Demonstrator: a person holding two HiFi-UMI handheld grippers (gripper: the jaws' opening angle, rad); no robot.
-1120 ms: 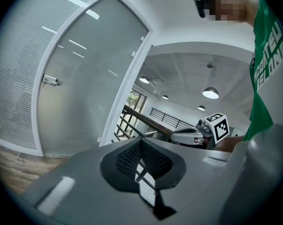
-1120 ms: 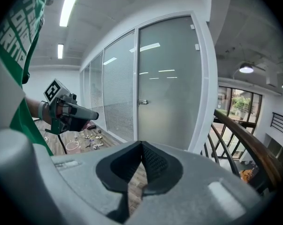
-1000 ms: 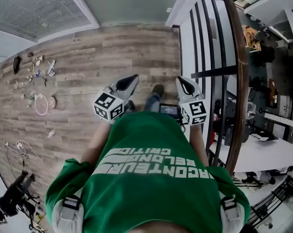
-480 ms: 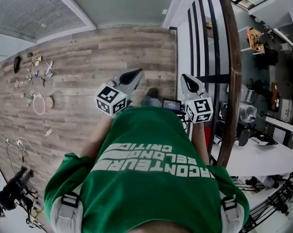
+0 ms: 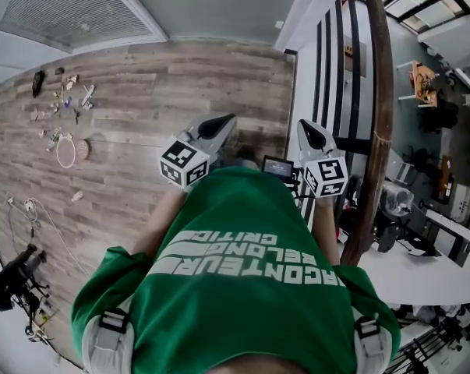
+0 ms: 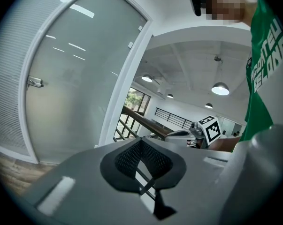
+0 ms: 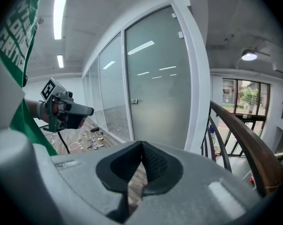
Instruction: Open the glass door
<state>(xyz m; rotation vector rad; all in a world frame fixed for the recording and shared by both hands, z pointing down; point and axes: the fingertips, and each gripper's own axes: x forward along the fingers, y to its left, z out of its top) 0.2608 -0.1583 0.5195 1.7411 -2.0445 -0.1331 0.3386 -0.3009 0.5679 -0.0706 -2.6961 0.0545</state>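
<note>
Wood floor (image 5: 180,92) open ahead | glass door (image 7: 157,78) beyond | railing (image 5: 383,92) right

The green shirt (image 5: 235,209) bears white upside-down lettering, including "BELOND" and "CRITIC".

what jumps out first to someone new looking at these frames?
The frosted glass door with its small metal handle fills the middle of the right gripper view. In the head view a green shirt covers the lower half, with the left gripper and right gripper held out above it, both empty, jaws together. A dark wooden handrail arcs down the right side.
</note>
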